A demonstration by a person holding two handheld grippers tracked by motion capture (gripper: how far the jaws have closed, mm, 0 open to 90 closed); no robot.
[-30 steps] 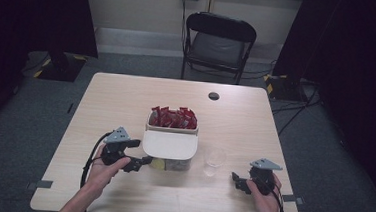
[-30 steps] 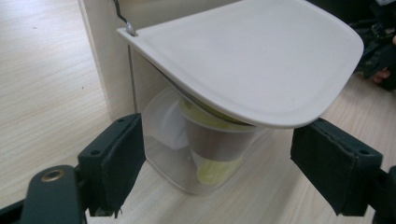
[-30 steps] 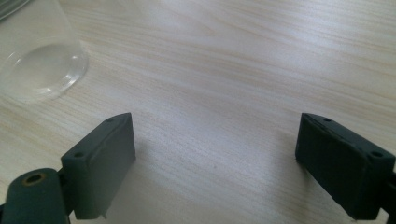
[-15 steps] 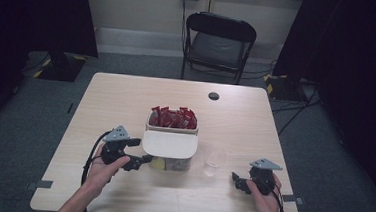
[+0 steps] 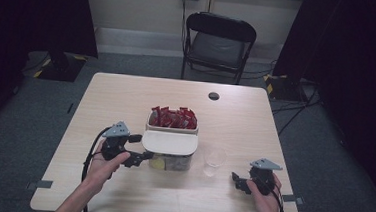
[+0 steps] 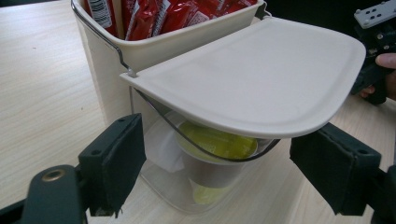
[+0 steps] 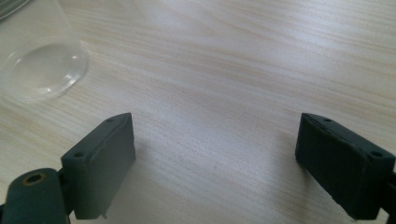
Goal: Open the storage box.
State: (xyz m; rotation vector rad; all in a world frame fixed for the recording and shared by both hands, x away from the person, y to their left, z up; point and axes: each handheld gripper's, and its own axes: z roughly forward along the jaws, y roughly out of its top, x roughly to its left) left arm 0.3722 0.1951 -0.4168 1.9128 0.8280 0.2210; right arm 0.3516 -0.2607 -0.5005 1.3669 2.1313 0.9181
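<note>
Right tongs (image 5: 238, 182) are held wide open and empty, low over the tabletop (image 5: 120, 191), with the clear cup (image 5: 214, 160) just ahead. Left tongs (image 5: 140, 157) are spread wide beside the lidded clear container (image 6: 196, 177), nothing gripped, apparently lined up to take it. Behind, touching it, the bin of red packets (image 5: 173, 120) stands mid-tabletop.

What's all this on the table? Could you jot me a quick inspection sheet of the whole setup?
Surface: wooden table, bare at the edges.
Job's things: lidded clear container with yellow contents; white bin of red packets behind it; clear cup.
Clutter: small dark disc.
Grippers: left gripper open around the container; right gripper open over bare wood.
Cables: black cable trailing from left gripper.
Surroundings: folding chair, dark curtains, wall socket.
</note>
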